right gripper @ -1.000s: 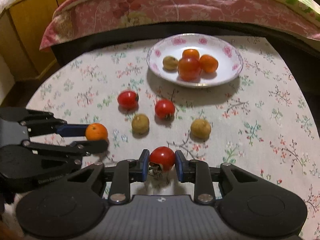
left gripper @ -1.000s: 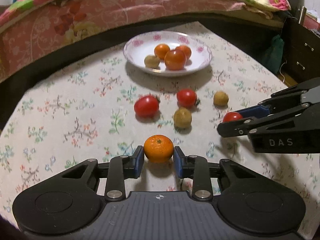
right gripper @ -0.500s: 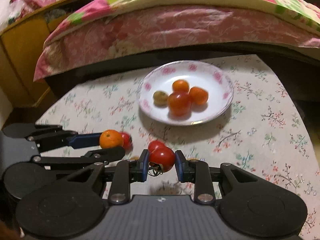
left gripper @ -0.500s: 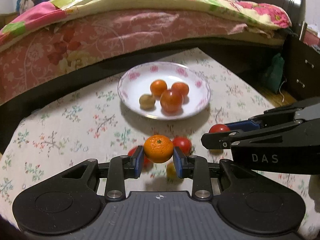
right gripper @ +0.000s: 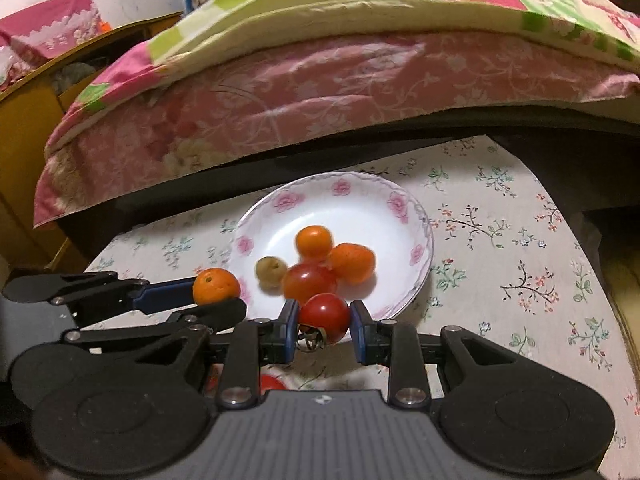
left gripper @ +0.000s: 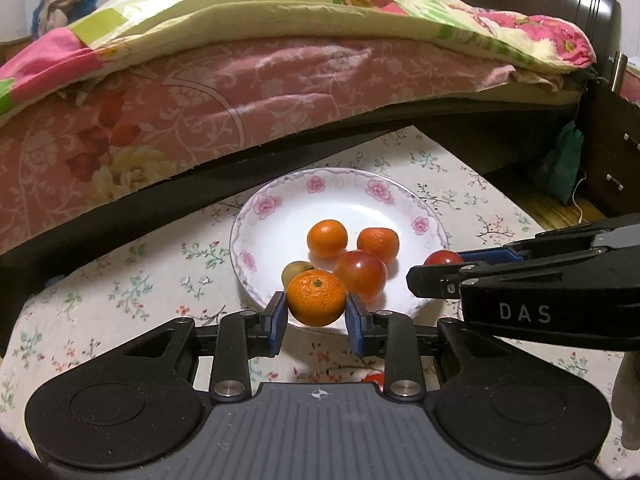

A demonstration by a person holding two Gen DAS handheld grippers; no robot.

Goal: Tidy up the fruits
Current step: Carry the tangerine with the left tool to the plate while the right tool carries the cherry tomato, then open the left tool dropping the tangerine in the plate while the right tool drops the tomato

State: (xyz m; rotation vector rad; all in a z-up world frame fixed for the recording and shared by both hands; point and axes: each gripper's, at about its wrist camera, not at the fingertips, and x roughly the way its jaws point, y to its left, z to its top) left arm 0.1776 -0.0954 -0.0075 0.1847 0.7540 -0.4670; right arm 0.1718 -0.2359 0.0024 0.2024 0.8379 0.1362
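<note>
We are carrying two fruits at once: our left gripper (left gripper: 316,312) is clamping a round orange mandarin (left gripper: 316,298), our right gripper (right gripper: 325,330) a glossy red tomato (right gripper: 325,315), both over the near rim of the white, pink-flowered china plate (left gripper: 280,200). Just beyond the fingertips, four fruits are already sitting in it. Beneath the grippers, a red fruit (right gripper: 272,382) is showing on the cloth, so more are waiting.
</note>
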